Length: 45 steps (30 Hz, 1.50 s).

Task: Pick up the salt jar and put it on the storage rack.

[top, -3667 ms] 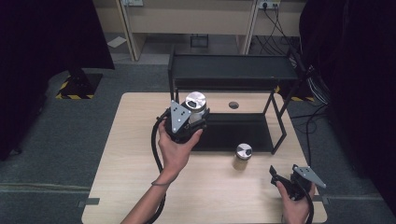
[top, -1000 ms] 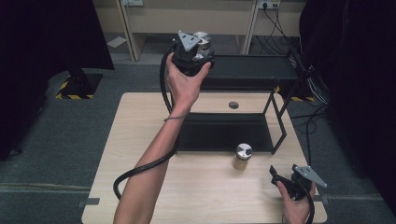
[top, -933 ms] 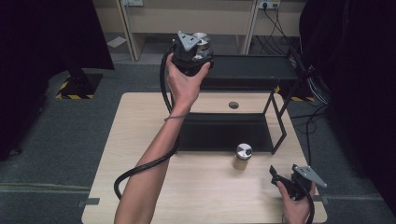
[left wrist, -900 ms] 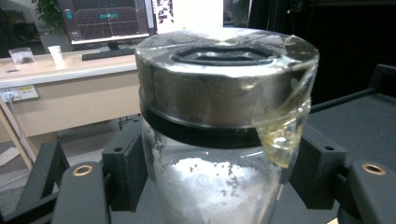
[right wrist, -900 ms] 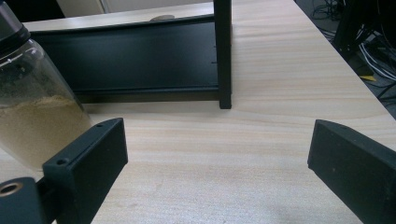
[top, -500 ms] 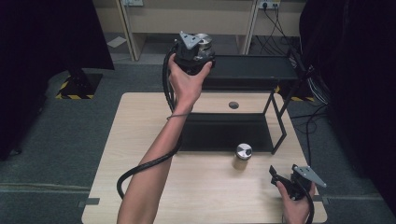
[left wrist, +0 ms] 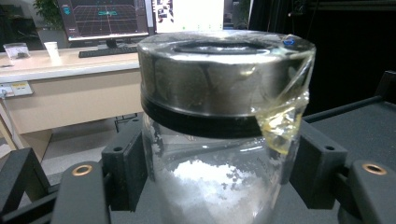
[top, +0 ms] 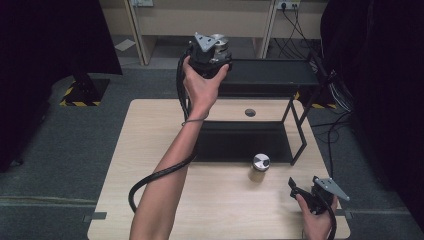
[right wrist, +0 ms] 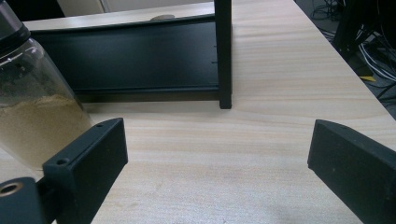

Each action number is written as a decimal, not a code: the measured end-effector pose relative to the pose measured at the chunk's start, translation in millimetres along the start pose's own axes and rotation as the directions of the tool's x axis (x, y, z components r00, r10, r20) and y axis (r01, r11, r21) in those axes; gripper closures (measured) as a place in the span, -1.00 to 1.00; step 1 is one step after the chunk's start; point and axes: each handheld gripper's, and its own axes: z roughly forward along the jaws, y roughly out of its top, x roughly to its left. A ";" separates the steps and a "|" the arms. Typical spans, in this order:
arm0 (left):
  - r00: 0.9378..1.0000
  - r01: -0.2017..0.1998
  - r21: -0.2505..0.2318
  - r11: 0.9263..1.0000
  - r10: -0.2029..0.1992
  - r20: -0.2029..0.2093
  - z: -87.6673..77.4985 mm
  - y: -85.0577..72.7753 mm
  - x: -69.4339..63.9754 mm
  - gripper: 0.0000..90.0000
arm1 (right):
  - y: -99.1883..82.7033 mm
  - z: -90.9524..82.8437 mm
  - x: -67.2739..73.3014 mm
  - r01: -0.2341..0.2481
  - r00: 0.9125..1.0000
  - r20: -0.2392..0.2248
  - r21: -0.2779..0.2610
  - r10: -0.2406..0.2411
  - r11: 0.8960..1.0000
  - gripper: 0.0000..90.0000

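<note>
A clear jar (left wrist: 219, 140) of white powder is pinched between the pads of the left claw (top: 212, 50), just below its metal lid (left wrist: 224, 74), above the left end of the black shelf (top: 270, 75). Rigid, slippery and breakable walls are expected, with moderate weight, so a grip on the body under the lid is judged safest. The right claw (right wrist: 219, 158) is spread, empty, over the worktop (right wrist: 261, 140), a second jar (right wrist: 32, 107) just to its left.

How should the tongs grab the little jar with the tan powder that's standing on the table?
Grip the jar of tan powder around its clear round body, below the silver lid. It stands upright, so coming level from the right side, where the open right tongs wait, probably suits best; the black shelf rack stands close behind it.
</note>
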 end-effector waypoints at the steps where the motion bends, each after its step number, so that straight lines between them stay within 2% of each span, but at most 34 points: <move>1: 1.000 -0.002 -0.001 1.000 0.002 -0.001 0.2 -0.3 -0.2 -0.33 | -0.1 0.0 0.1 0.000 1.000 0.000 0.000 0.000 1.000 -0.89; 6: 1.000 0.004 -0.012 1.000 -0.004 0.000 -0.2 -1.9 -0.6 -0.34 | 0.0 0.0 0.1 0.001 1.000 0.000 0.000 -0.001 1.000 -0.89; 10: 1.000 0.015 -0.042 0.999 -0.015 -0.013 -4.4 -2.4 -5.9 -0.67 | 0.2 0.1 -0.1 0.001 1.000 -0.001 0.001 -0.001 1.000 -0.89; 13: 0.999 -0.003 -0.052 0.999 0.001 -0.034 -7.7 -1.9 -11.4 -0.81 | 0.2 0.0 -0.1 -0.001 1.000 0.000 0.001 0.001 1.000 -0.89; 18: 0.999 -0.013 -0.065 0.998 0.010 -0.038 -13.6 -2.3 -13.2 -0.96 | 0.0 -0.1 -0.2 -0.002 1.000 0.000 0.000 0.002 1.000 -0.89; 24: 0.998 -0.038 -0.074 0.997 0.035 -0.043 -25.1 -4.4 -12.7 -1.00 | 0.0 0.0 -0.1 -0.002 1.000 0.000 0.000 0.002 1.000 -0.89; 35: 0.999 -0.048 -0.121 0.992 0.047 -0.015 -55.4 -16.2 -7.0 -1.00 | -0.3 -0.2 0.2 -0.001 1.000 0.001 -0.002 0.001 1.000 -0.89; 45: 0.998 -0.061 -0.144 0.988 0.060 -0.007 -71.7 -24.1 -4.5 -1.00 | -0.4 -0.2 0.1 -0.002 1.000 0.001 -0.002 0.002 1.000 -0.89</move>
